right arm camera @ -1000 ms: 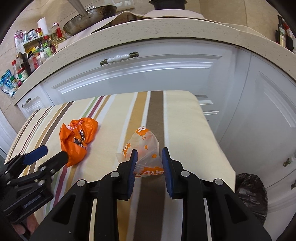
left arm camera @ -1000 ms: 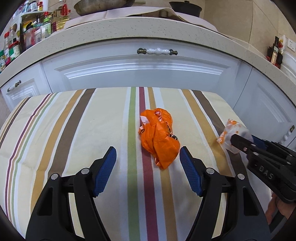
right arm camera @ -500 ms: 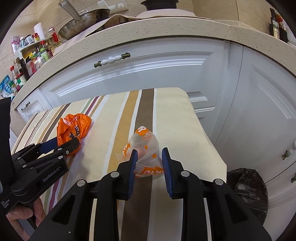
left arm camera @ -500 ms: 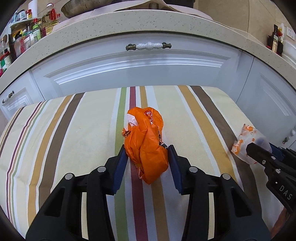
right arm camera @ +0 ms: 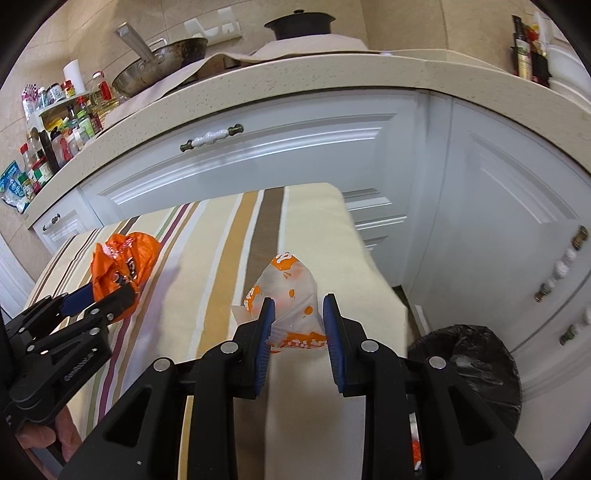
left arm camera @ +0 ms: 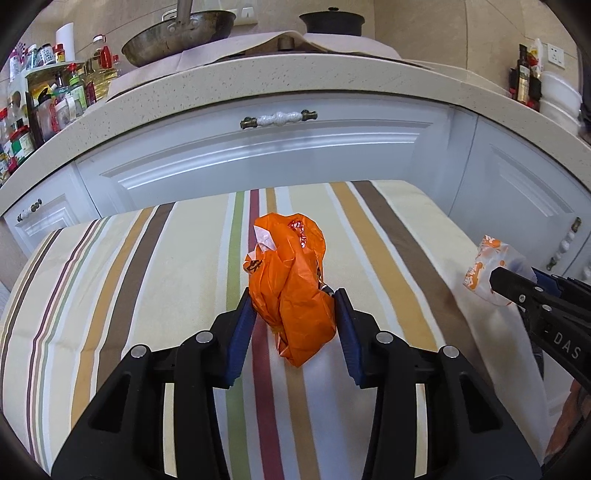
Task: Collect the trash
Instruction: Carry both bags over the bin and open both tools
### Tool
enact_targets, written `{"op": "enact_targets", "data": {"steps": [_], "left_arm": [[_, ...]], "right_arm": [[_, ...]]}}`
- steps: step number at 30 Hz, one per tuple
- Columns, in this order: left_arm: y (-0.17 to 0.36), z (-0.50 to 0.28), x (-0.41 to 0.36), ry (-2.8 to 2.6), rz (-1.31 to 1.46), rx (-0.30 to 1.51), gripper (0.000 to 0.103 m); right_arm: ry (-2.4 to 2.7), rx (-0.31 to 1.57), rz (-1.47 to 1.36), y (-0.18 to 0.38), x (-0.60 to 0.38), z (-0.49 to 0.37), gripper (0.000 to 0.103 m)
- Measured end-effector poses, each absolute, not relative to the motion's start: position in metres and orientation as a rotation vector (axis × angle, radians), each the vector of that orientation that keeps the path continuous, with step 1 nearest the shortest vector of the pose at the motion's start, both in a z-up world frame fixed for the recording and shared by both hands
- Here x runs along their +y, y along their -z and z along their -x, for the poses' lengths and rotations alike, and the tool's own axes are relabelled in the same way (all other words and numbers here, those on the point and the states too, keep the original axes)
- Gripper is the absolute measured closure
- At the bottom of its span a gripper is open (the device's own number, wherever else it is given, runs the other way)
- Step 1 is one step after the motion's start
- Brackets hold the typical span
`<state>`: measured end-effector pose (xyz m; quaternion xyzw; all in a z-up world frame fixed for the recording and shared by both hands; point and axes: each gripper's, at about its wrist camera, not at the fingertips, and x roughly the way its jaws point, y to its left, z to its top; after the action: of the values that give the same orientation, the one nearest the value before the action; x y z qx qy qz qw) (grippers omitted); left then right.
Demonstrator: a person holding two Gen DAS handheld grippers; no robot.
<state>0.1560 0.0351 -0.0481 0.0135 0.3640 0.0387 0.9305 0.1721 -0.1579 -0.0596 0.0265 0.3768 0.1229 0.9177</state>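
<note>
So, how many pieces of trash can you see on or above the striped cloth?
2. The orange bag sits between the left gripper's pads, mid-cloth. The white-and-orange wrapper is clamped in the right gripper near the cloth's right edge. More may lie hidden behind the grippers.

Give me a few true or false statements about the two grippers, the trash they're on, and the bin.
1. The left gripper is shut on the orange plastic bag. True.
2. The right gripper holds a crushed can. False: it is shut on a translucent wrapper with orange print.
3. The black-lined trash bin stands on the striped cloth. False: it stands on the floor beside it.
4. A pan sits on the counter. True.
</note>
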Motion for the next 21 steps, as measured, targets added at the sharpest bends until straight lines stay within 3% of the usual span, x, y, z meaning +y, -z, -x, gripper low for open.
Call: {"op": "enact_targets", "data": {"steps": [21], "left_arm": [[0.037,-0.099,-0.108,0.193,-0.098,0.735,0.061]], "right_arm": [[-0.024,0.736,-0.15,0.06,-0.288,-0.092,0.075]]}}
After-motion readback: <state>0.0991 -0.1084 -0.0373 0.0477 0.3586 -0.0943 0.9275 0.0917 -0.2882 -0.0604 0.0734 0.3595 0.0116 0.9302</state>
